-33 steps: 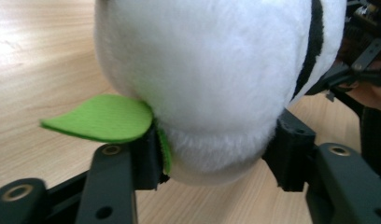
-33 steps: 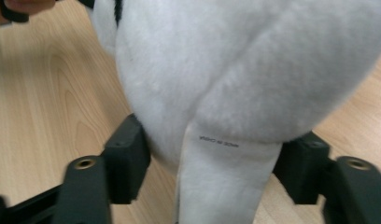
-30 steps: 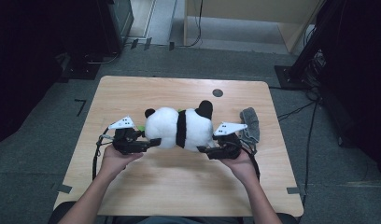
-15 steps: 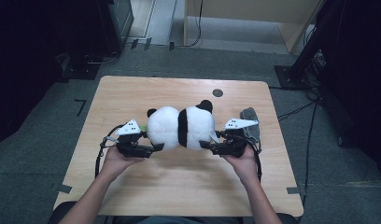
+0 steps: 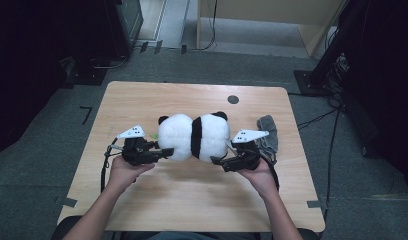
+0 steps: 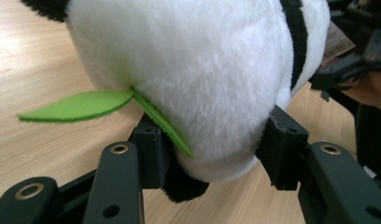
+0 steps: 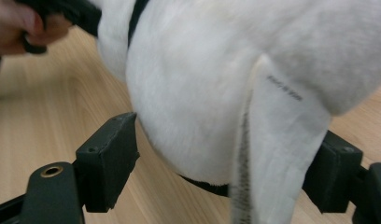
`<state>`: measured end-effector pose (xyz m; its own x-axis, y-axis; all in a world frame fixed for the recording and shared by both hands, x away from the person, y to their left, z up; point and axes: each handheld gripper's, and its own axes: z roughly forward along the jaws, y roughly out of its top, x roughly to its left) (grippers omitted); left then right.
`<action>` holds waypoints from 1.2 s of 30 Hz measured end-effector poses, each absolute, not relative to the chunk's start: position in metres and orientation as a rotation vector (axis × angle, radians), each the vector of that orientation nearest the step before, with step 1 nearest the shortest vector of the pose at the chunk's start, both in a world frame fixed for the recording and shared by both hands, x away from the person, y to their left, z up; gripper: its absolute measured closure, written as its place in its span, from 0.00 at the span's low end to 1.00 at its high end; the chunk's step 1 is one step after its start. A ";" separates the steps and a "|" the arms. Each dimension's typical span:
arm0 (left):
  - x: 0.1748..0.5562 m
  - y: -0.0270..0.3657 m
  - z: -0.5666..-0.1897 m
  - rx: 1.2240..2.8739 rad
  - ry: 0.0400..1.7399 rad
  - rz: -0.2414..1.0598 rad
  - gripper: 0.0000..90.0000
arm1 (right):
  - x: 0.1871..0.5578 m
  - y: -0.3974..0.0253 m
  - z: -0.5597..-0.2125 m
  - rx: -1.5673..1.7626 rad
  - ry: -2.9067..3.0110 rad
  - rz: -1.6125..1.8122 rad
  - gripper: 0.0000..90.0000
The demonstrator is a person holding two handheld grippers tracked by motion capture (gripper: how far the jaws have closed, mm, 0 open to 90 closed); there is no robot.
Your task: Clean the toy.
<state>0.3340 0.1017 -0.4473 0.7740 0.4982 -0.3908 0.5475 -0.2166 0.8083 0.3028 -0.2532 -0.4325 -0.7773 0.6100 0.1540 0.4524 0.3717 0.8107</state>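
— High view first: how do the hands sit around the panda plush (image 5: 194,136)?

— Both forearms come up from the near edge of the table (image 5: 142,100) and angle inward. The left hand (image 5: 123,170) holds the left gripper (image 5: 164,152) just left of the plush, jaws pointing right into its white end. The right hand (image 5: 257,172) holds the right gripper (image 5: 217,160) at the plush's lower right, jaws pointing left into it.

— Are the jaws closed on it?

— In the left gripper view the two black jaws stand either side of the plush's rounded white end (image 6: 198,84) and press into the fur, so that gripper (image 6: 212,158) is clamped on the toy. A green felt leaf (image 6: 76,105) sticks out of the plush beside the left jaw. In the right gripper view the jaws bracket the other end (image 7: 193,93) the same way, fur bulging between them, with a white sewn-in label (image 7: 277,140) hanging down in front; that gripper (image 7: 221,163) is clamped on it too.

— Where is the plush itself?

— Lying across the middle of the table, whether touching the wood I cannot tell.

— Anything else near it?

— A grey cloth (image 5: 268,135) lies just right of the plush, and a small dark round spot (image 5: 233,99) sits on the wood beyond it. Past the table there is grey floor (image 5: 52,130) and cables (image 5: 317,120) trailing to the plush's right.
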 end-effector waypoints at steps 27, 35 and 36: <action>0.327 0.095 -0.451 1.952 0.680 0.078 0.36 | 0.310 -0.264 -0.432 1.262 2.408 1.495 0.47; 0.330 0.095 -0.454 1.976 0.717 0.047 0.36 | 0.310 -0.263 -0.434 1.217 2.374 1.487 0.41; 0.330 0.095 -0.454 1.975 0.722 0.043 0.36 | 0.309 -0.263 -0.434 1.215 2.371 1.485 0.40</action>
<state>0.3302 0.0951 -0.4543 0.8218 0.5033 -0.2670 0.4685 -0.3303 0.8194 0.3095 -0.2629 -0.4339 -0.6790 0.6626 0.3160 0.5736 0.2103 0.7917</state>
